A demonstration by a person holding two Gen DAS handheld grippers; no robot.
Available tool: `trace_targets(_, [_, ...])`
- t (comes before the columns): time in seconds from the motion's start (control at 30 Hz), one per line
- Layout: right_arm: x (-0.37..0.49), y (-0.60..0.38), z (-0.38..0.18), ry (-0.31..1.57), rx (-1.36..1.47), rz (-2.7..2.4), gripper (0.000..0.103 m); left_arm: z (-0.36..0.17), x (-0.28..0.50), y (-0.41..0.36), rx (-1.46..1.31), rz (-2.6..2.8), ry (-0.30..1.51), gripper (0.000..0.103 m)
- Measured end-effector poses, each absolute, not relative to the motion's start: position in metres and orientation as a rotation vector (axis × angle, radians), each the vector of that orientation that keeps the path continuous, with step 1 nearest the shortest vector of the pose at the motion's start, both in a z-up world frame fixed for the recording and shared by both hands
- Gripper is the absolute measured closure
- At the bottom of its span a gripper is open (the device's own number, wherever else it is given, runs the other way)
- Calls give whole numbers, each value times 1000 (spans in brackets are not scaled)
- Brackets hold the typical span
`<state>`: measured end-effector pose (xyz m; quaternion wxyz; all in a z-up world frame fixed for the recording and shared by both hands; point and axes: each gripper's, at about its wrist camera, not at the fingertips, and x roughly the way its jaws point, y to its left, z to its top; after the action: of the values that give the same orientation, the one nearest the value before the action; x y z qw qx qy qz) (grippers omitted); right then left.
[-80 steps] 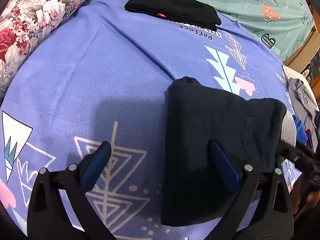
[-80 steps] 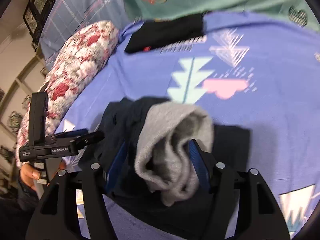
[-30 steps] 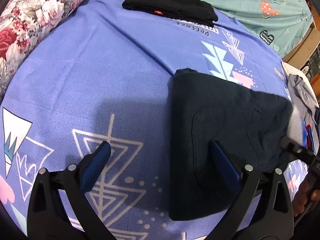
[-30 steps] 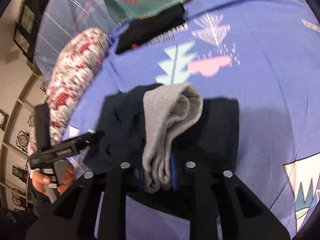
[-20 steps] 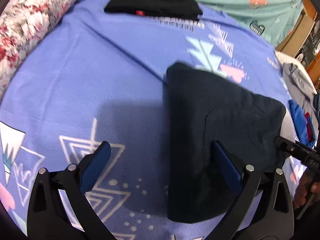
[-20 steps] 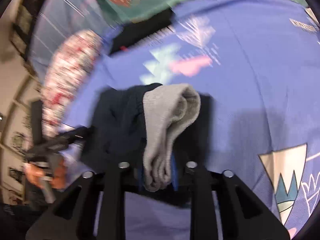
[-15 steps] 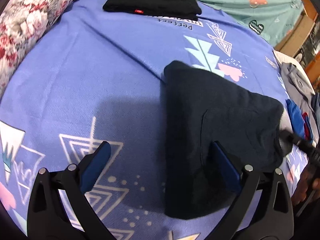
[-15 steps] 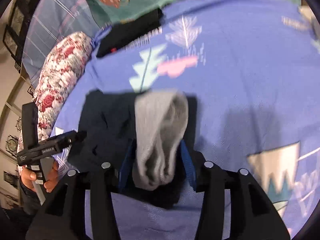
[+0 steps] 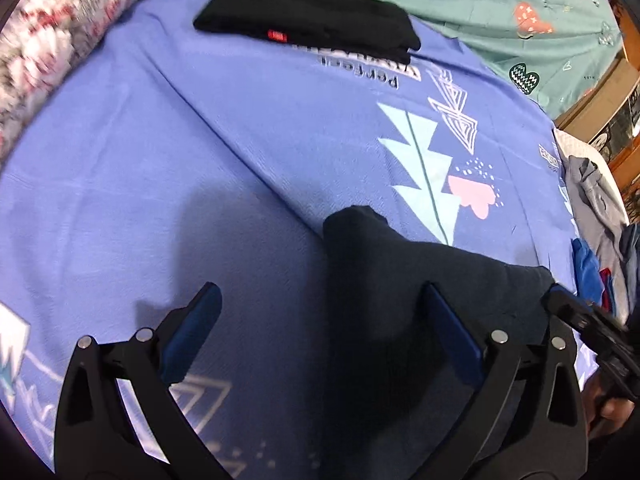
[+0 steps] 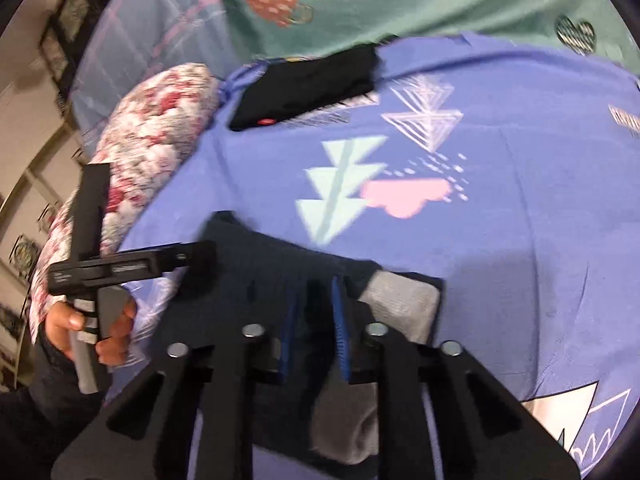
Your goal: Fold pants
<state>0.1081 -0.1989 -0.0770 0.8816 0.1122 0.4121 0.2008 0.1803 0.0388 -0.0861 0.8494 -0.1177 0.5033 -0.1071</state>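
Right gripper (image 10: 312,320) sits at the near edge of the bed (image 9: 200,140), jaws nearly together with dark cloth between the blue pads; looks clenched on the pants (image 10: 256,276), though blur makes the pinch hard to confirm. Grey waistband (image 10: 404,300) bunches just right of it and hangs below the frame. Left gripper (image 9: 320,340) is released, jaws wide, one finger over bare sheet, the other over the pants (image 9: 420,300); holds nothing. In the left view the pants lie as a folded dark block near the bed's near-right part, top corner touching the tree print (image 9: 420,176).

Risks, judged: right grip takes only a thin fold, so a pull could drag one layer and open the stack. Grey band is loose and may spill out of the fold. Left gripper isn't pinning anything, so the block can slide on the sheet.

Farther back, clothes pile (image 9: 596,208) at the right edge. Black folded garment (image 9: 308,28) at the far edge, well apart. Floral bolster (image 9: 52,40) along the left edge.
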Motion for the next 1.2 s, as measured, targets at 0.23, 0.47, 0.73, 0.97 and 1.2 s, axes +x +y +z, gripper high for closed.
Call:
trace_targets(0.23, [104,-202,-87,887,237,427,103,-91,179,42,-292,-231,1090,2])
trace_targets(0.47, [55,-196,-74,892,227,523,93,-80,146,59,-313,-229,1062,2])
trace_targets(0.73, [50,-194,-88,923,199,482,89,-88,121,49,-213,-181,1053,2])
trace_targets(0.97, [35,-189,-81,926,173,524,68,-83,105,43,-196,-205,1054,2])
trace_targets(1.2, [29,-190,-82,913,180,522,64,-83,96,42,-207,-199,1056,2])
